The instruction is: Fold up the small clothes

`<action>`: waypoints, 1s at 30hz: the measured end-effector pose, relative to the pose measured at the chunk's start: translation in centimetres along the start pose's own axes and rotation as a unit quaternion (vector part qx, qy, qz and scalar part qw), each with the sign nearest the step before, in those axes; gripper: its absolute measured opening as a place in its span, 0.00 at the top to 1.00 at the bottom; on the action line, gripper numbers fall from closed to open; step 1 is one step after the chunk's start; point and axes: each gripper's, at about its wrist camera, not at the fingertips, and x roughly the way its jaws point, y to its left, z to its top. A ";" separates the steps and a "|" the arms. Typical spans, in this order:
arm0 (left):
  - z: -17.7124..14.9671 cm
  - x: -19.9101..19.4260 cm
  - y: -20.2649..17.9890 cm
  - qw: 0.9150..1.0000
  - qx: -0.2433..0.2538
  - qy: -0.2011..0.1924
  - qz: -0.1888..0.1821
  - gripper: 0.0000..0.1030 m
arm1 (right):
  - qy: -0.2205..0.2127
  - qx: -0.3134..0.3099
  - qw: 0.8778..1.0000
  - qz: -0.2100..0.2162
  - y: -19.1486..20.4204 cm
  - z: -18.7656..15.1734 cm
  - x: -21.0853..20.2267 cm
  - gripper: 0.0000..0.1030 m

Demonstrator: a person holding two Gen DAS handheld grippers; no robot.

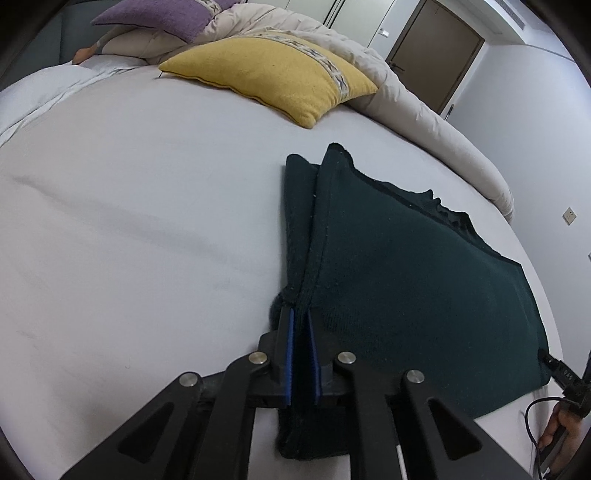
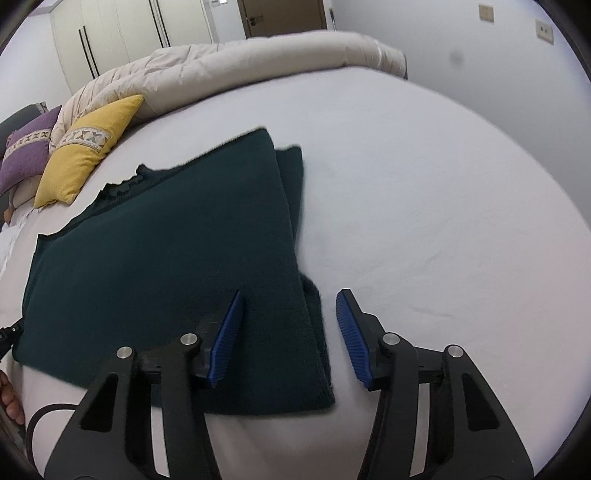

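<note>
My left tool (image 1: 300, 317) clamped on near left edge of dark green garment (image 1: 406, 266), lying flat on bed (image 1: 147, 221). My right tool (image 2: 289, 306) apart, straddling right folded edge, not gripping. Risk: uneven lift drags layers, fold skews.

Big bed (image 2: 443, 177) in a pale grey sheet, with a dark green knit garment (image 2: 166, 266) spread flat near the front, yellow cushion (image 1: 273, 74) and purple cushion (image 1: 155, 16) further back, beige duvet (image 2: 258, 55) bunched along the far edge.
</note>
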 end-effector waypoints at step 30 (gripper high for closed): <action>4.0 -2.0 -5.9 0.995 0.077 -0.064 0.025 0.61 | -0.039 0.038 0.998 0.017 -0.7 2.2 -5.7 0.42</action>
